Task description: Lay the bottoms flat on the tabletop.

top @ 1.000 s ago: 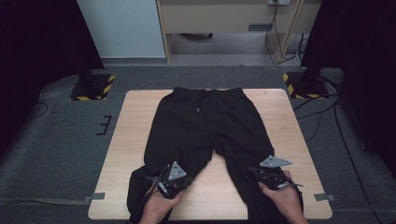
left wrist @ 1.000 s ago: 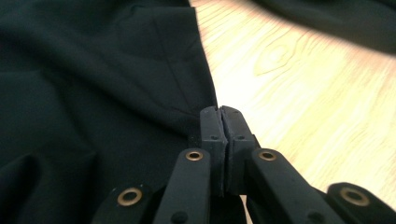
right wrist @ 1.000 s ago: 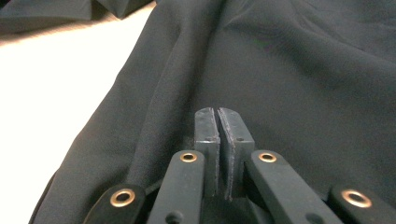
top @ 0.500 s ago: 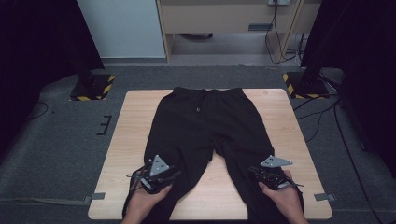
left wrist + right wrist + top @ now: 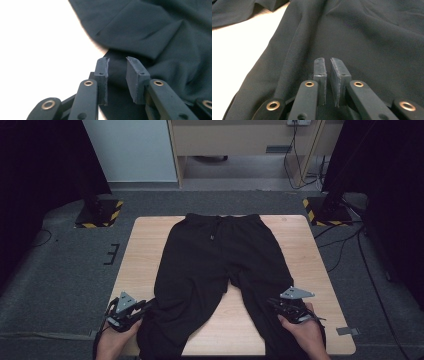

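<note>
Trousers: black trousers [image 5: 220, 265] lay flat at frame centre on wooden table [image 5: 145, 250].
Left gripper [image 5: 131, 308]: lower left, jaws parted, empty.
Right gripper [image 5: 287, 304]: lower right, jaws nearly closed, gripping nothing visible.

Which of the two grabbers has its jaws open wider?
The left gripper: its jaws stand apart with dark trousers showing in the gap. The right gripper has only a thin slit.
</note>
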`<state>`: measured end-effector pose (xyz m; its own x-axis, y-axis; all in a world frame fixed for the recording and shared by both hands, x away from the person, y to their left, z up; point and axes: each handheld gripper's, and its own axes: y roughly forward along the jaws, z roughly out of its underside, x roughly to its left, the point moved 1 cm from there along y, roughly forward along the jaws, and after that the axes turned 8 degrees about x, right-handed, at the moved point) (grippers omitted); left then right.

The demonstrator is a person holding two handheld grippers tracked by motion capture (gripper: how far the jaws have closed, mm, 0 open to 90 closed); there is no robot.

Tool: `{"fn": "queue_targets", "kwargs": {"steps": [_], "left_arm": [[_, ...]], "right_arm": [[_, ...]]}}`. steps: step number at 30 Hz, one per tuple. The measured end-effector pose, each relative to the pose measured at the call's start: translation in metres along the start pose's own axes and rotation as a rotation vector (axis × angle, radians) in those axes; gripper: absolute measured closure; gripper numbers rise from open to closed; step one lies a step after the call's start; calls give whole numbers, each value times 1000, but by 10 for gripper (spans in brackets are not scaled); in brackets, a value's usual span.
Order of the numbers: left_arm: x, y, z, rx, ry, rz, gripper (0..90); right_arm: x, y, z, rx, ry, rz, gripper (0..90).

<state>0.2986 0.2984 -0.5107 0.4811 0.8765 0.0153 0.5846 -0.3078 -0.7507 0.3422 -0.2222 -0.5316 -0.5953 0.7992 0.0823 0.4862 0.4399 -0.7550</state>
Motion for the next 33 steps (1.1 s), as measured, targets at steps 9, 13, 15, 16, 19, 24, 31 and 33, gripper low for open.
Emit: {"fn": "queue_targets", "kwargs": {"steps": [9, 13, 15, 16, 19, 24, 31, 33], "left_arm": [[8, 1, 20, 23, -32, -12, 660], [8, 5, 22, 40, -34, -26, 568], [7, 8, 23, 51, -36, -14, 548], [7, 10, 24, 56, -35, -13, 545], [7, 11, 24, 53, -36, -7, 534], [6, 12, 27, 30, -23, -3, 513], [1, 6, 26, 67, 8, 61, 860], [1, 4, 28, 74, 1, 73, 888]], "right_arm": [[-2, -3, 0, -14, 4, 2, 851], [-2, -4, 0, -13, 4, 3, 838], [-2, -4, 0, -17, 9, 5, 817], [-2, -5, 0, -18, 11, 9, 798], [-4, -5, 0, -26, 27, 19, 752], [-7, -8, 0, -46, 52, 48, 583], [-14, -18, -4, -93, 76, 108, 404], [-15, -20, -4, -100, 84, 112, 405]]}}
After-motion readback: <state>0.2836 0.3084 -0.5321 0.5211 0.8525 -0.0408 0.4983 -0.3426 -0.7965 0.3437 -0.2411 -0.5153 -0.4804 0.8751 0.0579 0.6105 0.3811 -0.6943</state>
